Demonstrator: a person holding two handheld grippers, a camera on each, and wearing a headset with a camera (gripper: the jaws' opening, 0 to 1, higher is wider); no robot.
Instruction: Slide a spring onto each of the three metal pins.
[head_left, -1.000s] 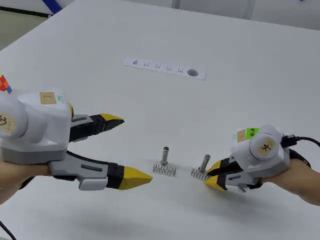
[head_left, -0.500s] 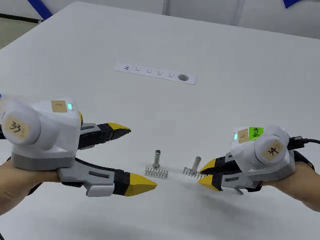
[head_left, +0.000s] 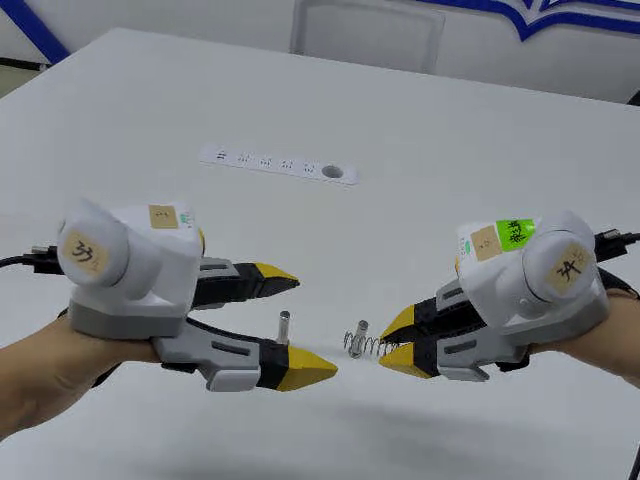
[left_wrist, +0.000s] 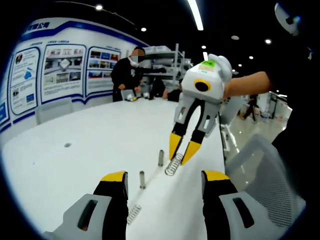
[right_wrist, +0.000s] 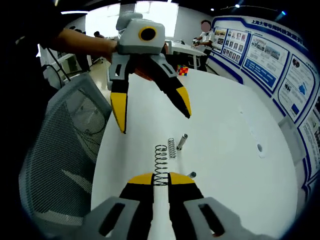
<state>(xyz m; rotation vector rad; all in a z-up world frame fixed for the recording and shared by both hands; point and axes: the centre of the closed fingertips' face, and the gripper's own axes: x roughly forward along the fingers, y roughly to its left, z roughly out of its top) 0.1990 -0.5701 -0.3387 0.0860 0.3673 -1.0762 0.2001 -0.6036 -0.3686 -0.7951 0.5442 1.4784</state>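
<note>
White surface of a workbench, with a long white power strip lying flat well beyond the work.

The yellow-tipped right claw is closed almost fully and pinches one end of a coiled steel wire spring. This held spring juts straight out from the claw tips toward the left claw. Its free end is just beside a short upright metal pin and is not threaded over it. In the right gripper view the coil rises from between the two closed jaw tips, and this pin stands to one side of them.

The left claw is spread wide and grips nothing.

A second upright metal pin stands just ahead of the left claw's jaws, well apart from the right claw. In the left gripper view a second loose spring lies flat on the surface, close to one jaw and near the second pin.

Both visible pins are bare.
</note>
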